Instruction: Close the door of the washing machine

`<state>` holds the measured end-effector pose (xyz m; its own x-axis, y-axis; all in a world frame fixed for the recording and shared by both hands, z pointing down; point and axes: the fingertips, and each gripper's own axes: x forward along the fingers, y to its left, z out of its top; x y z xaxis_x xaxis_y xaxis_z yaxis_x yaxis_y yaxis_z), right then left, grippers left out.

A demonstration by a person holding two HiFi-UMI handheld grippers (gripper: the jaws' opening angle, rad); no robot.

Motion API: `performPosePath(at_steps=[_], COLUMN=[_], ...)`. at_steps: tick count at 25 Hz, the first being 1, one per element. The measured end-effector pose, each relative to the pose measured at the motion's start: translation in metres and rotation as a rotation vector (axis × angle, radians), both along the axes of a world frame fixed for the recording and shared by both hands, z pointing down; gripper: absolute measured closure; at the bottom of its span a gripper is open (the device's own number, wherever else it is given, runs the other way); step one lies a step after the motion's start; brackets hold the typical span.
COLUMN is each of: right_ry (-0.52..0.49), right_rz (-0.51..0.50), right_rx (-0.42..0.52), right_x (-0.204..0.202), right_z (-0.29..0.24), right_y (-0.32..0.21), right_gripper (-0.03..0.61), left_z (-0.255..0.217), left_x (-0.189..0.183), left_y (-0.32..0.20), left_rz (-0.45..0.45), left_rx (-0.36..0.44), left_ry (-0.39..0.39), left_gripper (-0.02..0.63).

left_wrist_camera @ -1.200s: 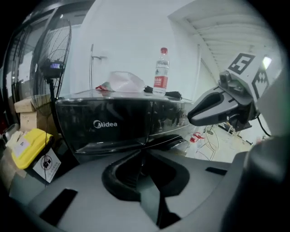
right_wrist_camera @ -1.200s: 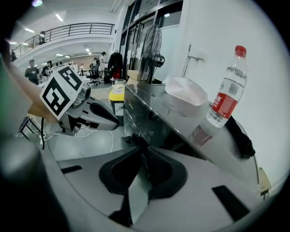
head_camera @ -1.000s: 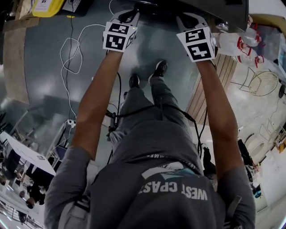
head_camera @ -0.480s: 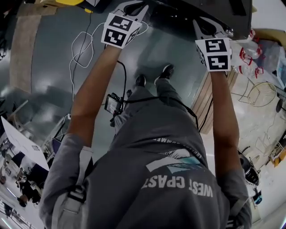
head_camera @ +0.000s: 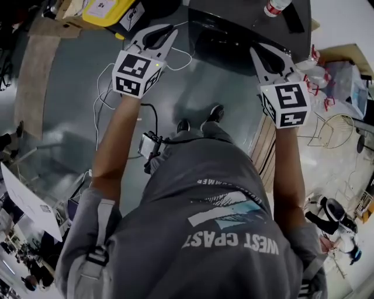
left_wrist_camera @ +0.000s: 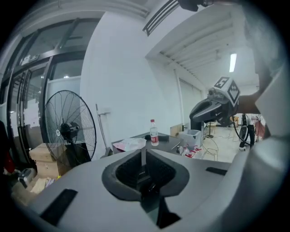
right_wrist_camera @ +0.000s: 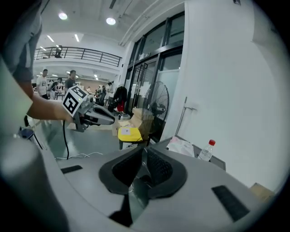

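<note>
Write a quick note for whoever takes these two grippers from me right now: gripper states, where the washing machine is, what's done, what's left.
Left gripper: shut, empty, held in the air.
Right gripper: shut, empty, also in the air.
Washing machine: apparently the dark box just ahead of both grippers, with a bottle on top. Neither gripper touches it.
Done: cannot tell, because no view shows the door.
Left: check the door and push it shut if it is open.

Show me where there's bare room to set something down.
Bare: grey floor between the white cable and the shoes; the dark top beside the water bottle. Crowded: packed bottles and wire chair at right.
</note>
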<state>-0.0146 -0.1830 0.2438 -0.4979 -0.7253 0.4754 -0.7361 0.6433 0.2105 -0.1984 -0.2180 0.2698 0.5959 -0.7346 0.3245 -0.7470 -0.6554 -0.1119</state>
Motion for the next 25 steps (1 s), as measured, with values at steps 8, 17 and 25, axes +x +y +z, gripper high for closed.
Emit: performPosePath(at_steps=[8, 17, 25], right_ry=[-0.177, -0.262, -0.272], right_rz=[0.040, 0.096, 0.148], right_rx=[0.081, 0.106, 0.095], right_x=[0.005, 0.017, 0.024], right_z=[-0.077, -0.109, -0.105], right_y=[0.047, 0.097, 0.127], right_gripper=[0.537, 0.551, 0.551], left_z=[-0.083, -0.118, -0.114], left_x=[-0.019, -0.040, -0.014], left_y=[0.047, 0.097, 0.121], left_rz=[0.048, 0.051, 0.145], left_rx=[0.128, 0.164, 0.154], left_ry=[0.078, 0.160, 0.180], left_gripper=[0.569, 0.570, 0.570])
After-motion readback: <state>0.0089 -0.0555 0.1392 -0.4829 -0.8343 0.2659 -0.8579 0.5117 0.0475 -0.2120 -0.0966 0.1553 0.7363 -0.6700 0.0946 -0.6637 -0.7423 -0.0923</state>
